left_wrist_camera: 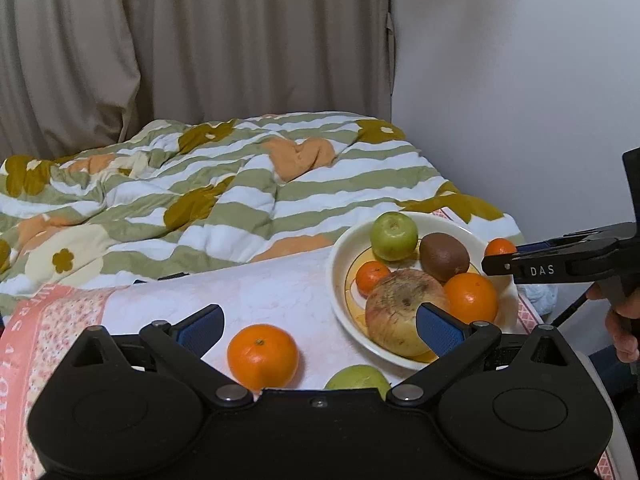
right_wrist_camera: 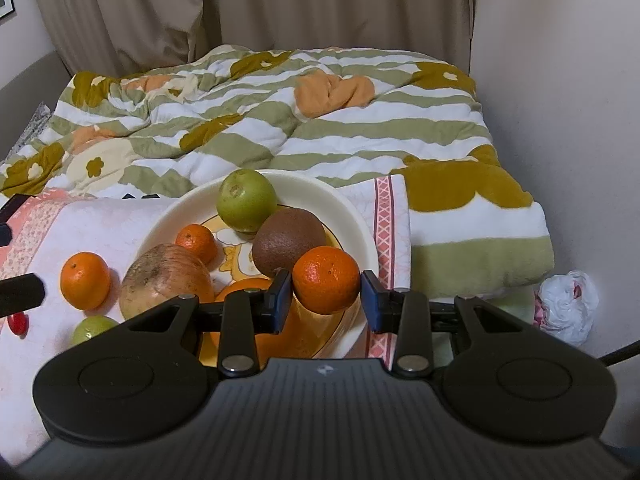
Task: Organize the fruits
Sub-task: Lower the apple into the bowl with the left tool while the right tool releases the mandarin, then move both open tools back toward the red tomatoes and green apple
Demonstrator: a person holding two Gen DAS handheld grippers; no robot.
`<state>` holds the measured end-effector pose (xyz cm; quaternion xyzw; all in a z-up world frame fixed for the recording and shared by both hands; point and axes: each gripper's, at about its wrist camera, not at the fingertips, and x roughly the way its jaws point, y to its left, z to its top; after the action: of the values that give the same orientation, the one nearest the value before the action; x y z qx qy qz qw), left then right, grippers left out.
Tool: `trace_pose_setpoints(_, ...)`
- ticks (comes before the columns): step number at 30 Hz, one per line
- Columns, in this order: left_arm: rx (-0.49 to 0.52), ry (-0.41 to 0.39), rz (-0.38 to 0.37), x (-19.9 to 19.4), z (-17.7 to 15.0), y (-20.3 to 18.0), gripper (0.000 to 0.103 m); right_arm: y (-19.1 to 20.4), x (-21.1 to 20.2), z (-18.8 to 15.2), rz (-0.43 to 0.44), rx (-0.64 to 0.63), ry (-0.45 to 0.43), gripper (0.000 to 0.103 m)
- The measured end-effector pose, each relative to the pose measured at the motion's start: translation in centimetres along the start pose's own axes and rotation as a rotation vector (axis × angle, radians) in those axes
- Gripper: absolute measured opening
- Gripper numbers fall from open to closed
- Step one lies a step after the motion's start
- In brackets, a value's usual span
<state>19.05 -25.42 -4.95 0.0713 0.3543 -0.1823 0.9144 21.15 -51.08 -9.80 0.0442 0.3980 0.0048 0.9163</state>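
A cream plate (left_wrist_camera: 338, 280) (right_wrist_camera: 352, 208) on the pink-edged cloth holds a green apple (left_wrist_camera: 394, 236) (right_wrist_camera: 247, 200), a kiwi (left_wrist_camera: 444, 256) (right_wrist_camera: 288, 246), a small tangerine (left_wrist_camera: 372, 278) (right_wrist_camera: 197, 242), a large brownish apple (left_wrist_camera: 400, 312) (right_wrist_camera: 166, 280) and an orange (left_wrist_camera: 470, 298). My right gripper (right_wrist_camera: 326, 300) (left_wrist_camera: 500, 256) is shut on another tangerine (right_wrist_camera: 326, 280) (left_wrist_camera: 500, 246) over the plate's right side. My left gripper (left_wrist_camera: 320, 326) stands wide open and grips nothing. A loose orange (left_wrist_camera: 263, 356) (right_wrist_camera: 85, 280) and a green fruit (left_wrist_camera: 358, 376) (right_wrist_camera: 94, 330) lie on the cloth below its fingers.
A striped flowered quilt (left_wrist_camera: 200, 200) (right_wrist_camera: 320, 128) covers the bed behind the cloth. The wall (left_wrist_camera: 520, 100) is close on the right, curtains at the back. A white plastic bag (right_wrist_camera: 568, 304) lies low at the right. A small red thing (right_wrist_camera: 18, 324) sits at the cloth's left.
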Motion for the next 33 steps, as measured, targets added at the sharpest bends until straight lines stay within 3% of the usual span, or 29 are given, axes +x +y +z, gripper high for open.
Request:
trace_pose_setpoints(4, -0.022, 0.004, 0.004, -0.3, -0.4, 0.4, 0.103, 0.0, 0.3, 0.0, 0.005, 0.002, 0.002, 0.053)
trace_pose_setpoints(6, -0.027, 0.002, 0.012, -0.4, -0.6, 0.5, 0.103, 0.0, 0.1, 0.0, 0.005, 0.005, -0.015, 0.061)
trace_pose_setpoints(8, -0.035, 0.004, 0.015, -0.6, -0.8, 0.6, 0.103, 0.1, -0.3, -0.1, 0.006, 0.005, -0.028, 0.093)
trace_pose_setpoints(10, -0.045, 0.005, 0.018, -0.8, -1.0, 0.7, 0.103, 0.3, -1.0, -0.2, -0.008, 0.004, -0.060, 0.103)
trace_pose_setpoints(21, -0.071, -0.026, 0.034, -3.4, -1.4, 0.4, 0.103, 0.9, -4.2, -0.4, -0.018, -0.020, -0.088, 0.103)
trace_pose_setpoints(33, -0.107, -0.102, 0.092, -9.6, -2.4, 0.8, 0.103, 2.9, -9.9, -1.3, -0.015, -0.088, -0.114, 0.103)
